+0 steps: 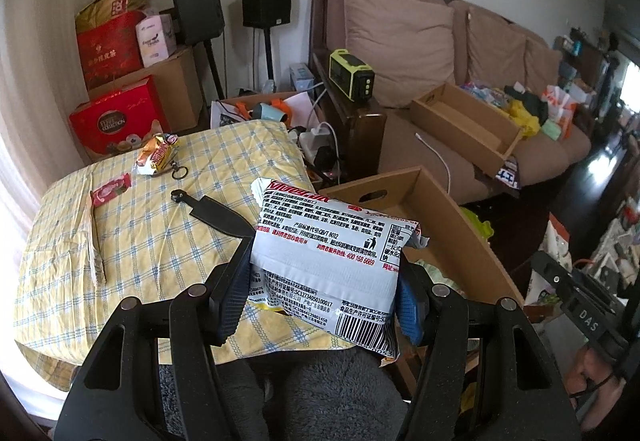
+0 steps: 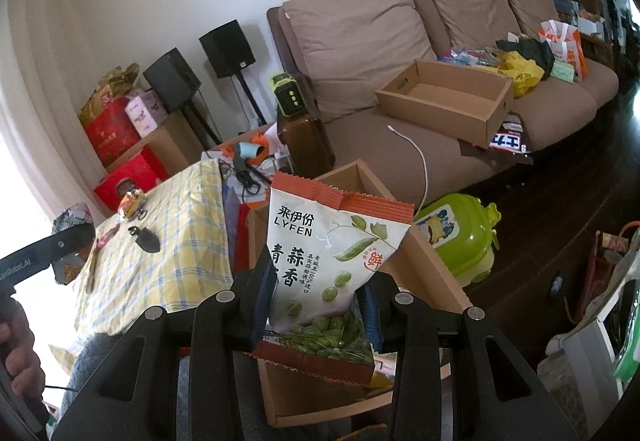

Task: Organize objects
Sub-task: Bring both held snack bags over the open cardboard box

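My left gripper (image 1: 320,273) is shut on a white snack packet (image 1: 332,241) with printed text and a barcode, held over the edge of the yellow checked table (image 1: 160,225). My right gripper (image 2: 316,301) is shut on a bag of green peas (image 2: 328,265) with an orange-red top, held upright above an open cardboard box (image 2: 416,253) beside the table. That same box (image 1: 452,225) shows to the right of the white packet. On the table lie an orange snack pack (image 1: 156,155), a pink packet (image 1: 110,193) and a black sheath (image 1: 216,213).
A brown sofa (image 2: 400,137) carries a second cardboard box (image 2: 444,97), bags and a white cable (image 2: 416,161). A green toy (image 2: 460,237) lies on the dark floor. Red gift boxes (image 1: 116,117) and speakers (image 1: 264,1) stand behind the table.
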Motion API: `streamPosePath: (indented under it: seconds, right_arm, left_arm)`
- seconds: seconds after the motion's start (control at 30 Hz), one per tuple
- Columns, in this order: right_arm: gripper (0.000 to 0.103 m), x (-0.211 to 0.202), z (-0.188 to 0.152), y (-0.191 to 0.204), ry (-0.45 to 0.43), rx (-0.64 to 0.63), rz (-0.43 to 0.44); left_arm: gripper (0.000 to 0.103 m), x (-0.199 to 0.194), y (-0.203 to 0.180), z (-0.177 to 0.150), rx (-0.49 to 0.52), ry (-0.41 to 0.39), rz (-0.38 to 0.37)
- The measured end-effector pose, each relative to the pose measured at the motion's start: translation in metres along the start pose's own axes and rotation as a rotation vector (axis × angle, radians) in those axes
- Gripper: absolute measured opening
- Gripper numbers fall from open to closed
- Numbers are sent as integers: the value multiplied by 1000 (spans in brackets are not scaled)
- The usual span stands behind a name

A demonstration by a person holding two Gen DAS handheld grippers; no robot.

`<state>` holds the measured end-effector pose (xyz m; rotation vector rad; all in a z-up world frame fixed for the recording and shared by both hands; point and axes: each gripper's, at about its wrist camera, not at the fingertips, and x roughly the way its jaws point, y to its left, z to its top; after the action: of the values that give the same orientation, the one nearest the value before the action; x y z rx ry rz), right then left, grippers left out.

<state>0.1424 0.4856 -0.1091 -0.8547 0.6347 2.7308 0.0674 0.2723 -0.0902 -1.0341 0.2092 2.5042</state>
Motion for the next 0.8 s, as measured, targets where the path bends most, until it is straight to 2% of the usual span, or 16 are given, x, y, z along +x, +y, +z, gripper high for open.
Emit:
streamPosePath:
  seconds: [0.8]
  right_arm:
    - [38, 10, -4, -3, 41, -7, -7]
  left_arm:
    - [59, 1, -16, 1, 16, 19, -32]
